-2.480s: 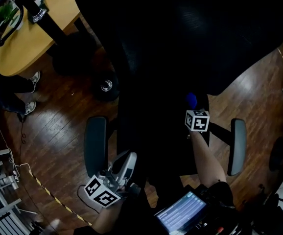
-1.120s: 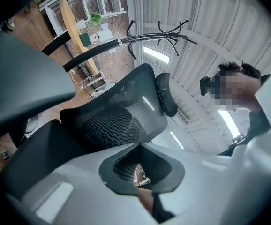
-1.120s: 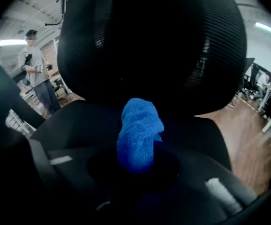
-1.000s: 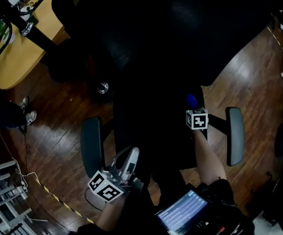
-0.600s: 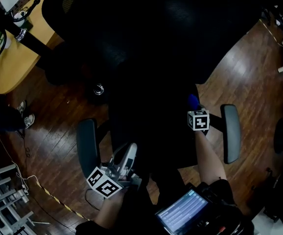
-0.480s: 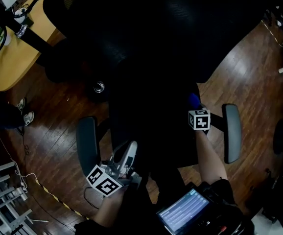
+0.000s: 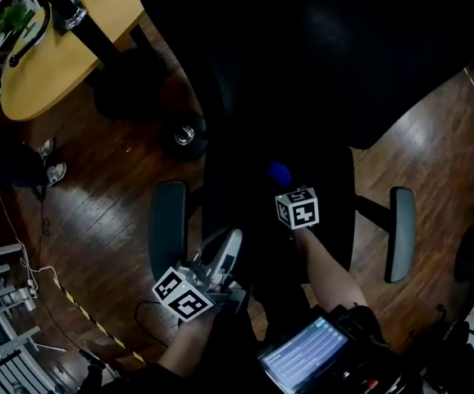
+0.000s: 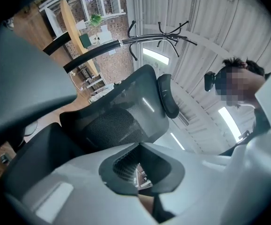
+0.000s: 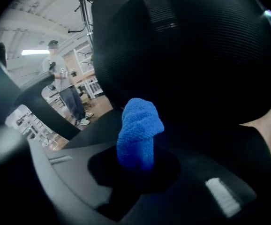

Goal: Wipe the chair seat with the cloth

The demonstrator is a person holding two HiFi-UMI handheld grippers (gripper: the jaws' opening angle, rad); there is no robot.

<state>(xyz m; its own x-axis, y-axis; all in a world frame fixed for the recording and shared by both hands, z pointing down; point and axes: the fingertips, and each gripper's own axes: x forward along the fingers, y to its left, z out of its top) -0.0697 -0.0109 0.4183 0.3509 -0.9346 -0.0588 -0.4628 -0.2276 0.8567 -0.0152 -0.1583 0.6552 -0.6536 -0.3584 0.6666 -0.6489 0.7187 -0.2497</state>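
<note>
Right claw (image 7: 284, 187) has slid left across the chair seat (image 7: 335, 220) since 0.5 s ago. It was close to the right armrest (image 7: 401, 232); now it's well apart from it, near mid-seat. Its jaws are clamped on the blue cloth (image 7: 279, 173), which sticks out ahead of the tips as a bunched roll. In the right gripper view the cloth bulges up from between the jaws, with the black backrest (image 9: 187, 46) filling the view beyond. The cloth sits low over the seat, but it's too dark to tell whether they touch. A bare forearm (image 7: 323, 265) runs back from this claw.

Left claw (image 7: 229, 243) is roughly where it was, to the left of and behind the right claw at the seat's front-left edge. The left armrest (image 7: 168, 228) is just beside it on its left. Jaws together, nothing between them. It's tilted upward: its view looks at the mesh backrest and the headrest (image 8: 168, 95), with a coat stand (image 8: 159, 32) above.

Wooden bench (image 7: 48, 64) is well ahead and left of the left claw, across dark plank floor (image 7: 106, 195). A person (image 9: 63, 86) stands far ahead-left of the right claw.
</note>
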